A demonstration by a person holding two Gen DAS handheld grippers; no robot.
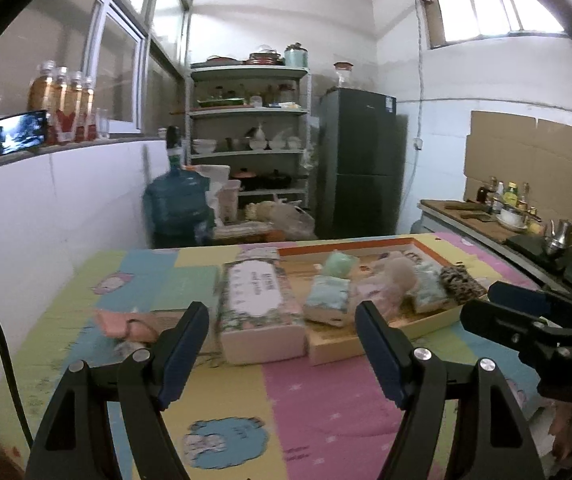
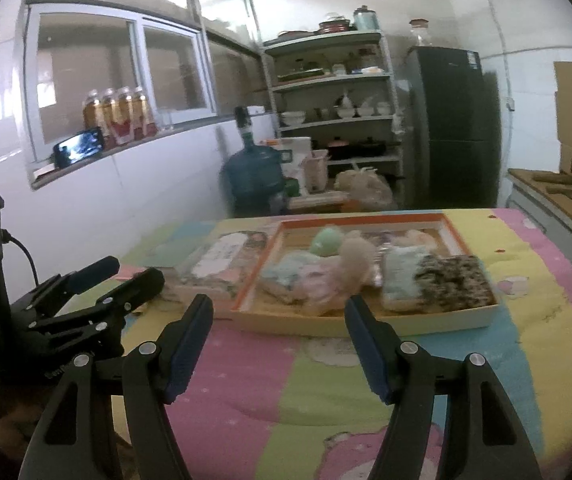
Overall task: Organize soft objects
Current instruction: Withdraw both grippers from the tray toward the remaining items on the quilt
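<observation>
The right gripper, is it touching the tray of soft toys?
Apart. The right wrist view shows the right gripper open, with bare blanket before the tray.

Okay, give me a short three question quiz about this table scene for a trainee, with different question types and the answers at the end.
1. True or false: the left gripper holds a soft item.
2. Which soft item in the tray lies nearest its right end? A) the green plush B) the leopard-print pouch C) the pink cloth
3. Fill in: the floral box sits on the tray's ____ side.

Key: 1 false, both the left and the right gripper are open and empty. 2 B. 3 left.
</observation>
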